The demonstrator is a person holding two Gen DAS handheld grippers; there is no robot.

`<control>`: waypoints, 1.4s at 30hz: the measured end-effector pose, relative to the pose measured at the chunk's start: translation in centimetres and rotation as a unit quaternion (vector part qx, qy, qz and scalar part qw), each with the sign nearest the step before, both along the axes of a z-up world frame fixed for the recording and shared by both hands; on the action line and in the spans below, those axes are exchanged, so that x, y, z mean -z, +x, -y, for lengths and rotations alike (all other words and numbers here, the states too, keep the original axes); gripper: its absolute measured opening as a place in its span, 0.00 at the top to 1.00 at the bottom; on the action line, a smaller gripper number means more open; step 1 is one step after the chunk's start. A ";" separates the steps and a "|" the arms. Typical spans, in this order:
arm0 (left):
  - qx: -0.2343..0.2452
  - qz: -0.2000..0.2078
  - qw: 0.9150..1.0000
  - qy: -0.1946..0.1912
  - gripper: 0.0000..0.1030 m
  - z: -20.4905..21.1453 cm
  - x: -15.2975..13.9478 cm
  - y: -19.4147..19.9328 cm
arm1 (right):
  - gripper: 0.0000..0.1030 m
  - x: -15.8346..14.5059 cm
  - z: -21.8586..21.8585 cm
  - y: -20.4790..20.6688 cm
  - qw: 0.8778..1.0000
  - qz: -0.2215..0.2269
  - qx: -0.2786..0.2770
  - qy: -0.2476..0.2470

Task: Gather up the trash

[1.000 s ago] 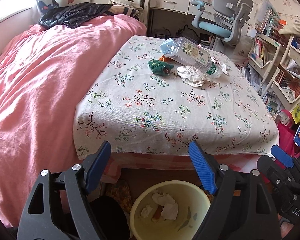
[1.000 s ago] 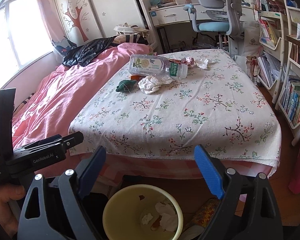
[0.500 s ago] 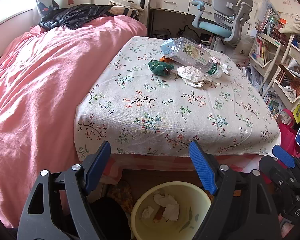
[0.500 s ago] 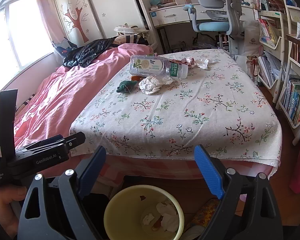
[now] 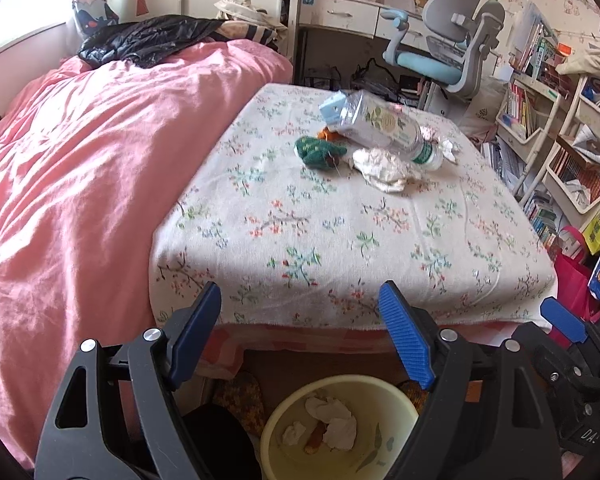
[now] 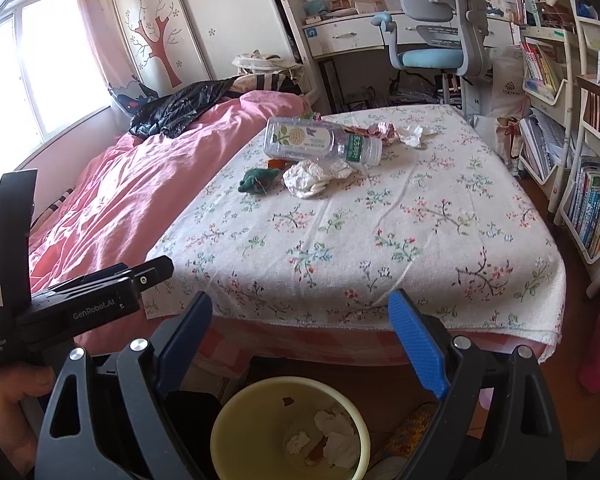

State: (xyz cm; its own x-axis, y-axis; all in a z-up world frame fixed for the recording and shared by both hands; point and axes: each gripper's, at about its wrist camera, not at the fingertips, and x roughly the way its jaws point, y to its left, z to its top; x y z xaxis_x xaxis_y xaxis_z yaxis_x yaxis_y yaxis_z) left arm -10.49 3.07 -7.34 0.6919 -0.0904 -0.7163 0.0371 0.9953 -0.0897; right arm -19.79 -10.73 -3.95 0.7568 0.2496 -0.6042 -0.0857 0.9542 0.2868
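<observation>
On the far part of the floral cloth (image 5: 340, 240) (image 6: 380, 220) lies a pile of trash: a clear plastic bottle (image 5: 380, 128) (image 6: 320, 142) on its side, a crumpled white paper (image 5: 384, 166) (image 6: 310, 176), a green knitted item (image 5: 318, 152) (image 6: 256, 180) and a crumpled wrapper with tissue (image 6: 400, 134). A pale yellow bin (image 5: 340, 428) (image 6: 288, 432) on the floor below holds white tissues. My left gripper (image 5: 300, 328) and right gripper (image 6: 298, 326) hang over the bin, both open and empty, far short of the pile.
A pink duvet (image 5: 80, 180) covers the bed at left, with a black jacket (image 5: 148, 40) on it. A desk chair (image 5: 452, 52) and bookshelves (image 6: 580, 140) stand behind and right. A dark object (image 5: 220, 436) and a patterned slipper (image 5: 240, 396) lie beside the bin.
In the left wrist view the scene has slid slightly downward, so the pile sits a little lower. The right wrist view is unchanged.
</observation>
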 end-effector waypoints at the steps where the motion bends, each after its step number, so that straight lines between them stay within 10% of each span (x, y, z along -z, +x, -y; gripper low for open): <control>1: -0.001 0.004 1.000 -0.001 0.24 -0.1 -0.3 0.1 | 0.16 -0.3 0.0 0.1 1.000 0.004 0.001 0.000; 16: -0.005 0.014 1.000 0.002 0.24 -2.0 -2.8 6.7 | 0.14 -5.1 -0.4 6.5 0.995 0.042 -0.050 -0.069; 42: 0.003 -0.057 0.998 -0.015 0.24 0.0 1.6 20.5 | 0.14 -1.7 -0.9 17.6 0.981 0.021 -0.096 -0.170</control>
State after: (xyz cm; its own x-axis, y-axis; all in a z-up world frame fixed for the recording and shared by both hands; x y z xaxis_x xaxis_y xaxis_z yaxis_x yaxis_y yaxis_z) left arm 9.97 3.09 -8.93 0.6051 -0.1162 -0.7876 0.0307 0.9920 -0.1227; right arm -2.15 -9.80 -2.28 0.7419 0.1789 -0.6462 -0.2774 0.9593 -0.0529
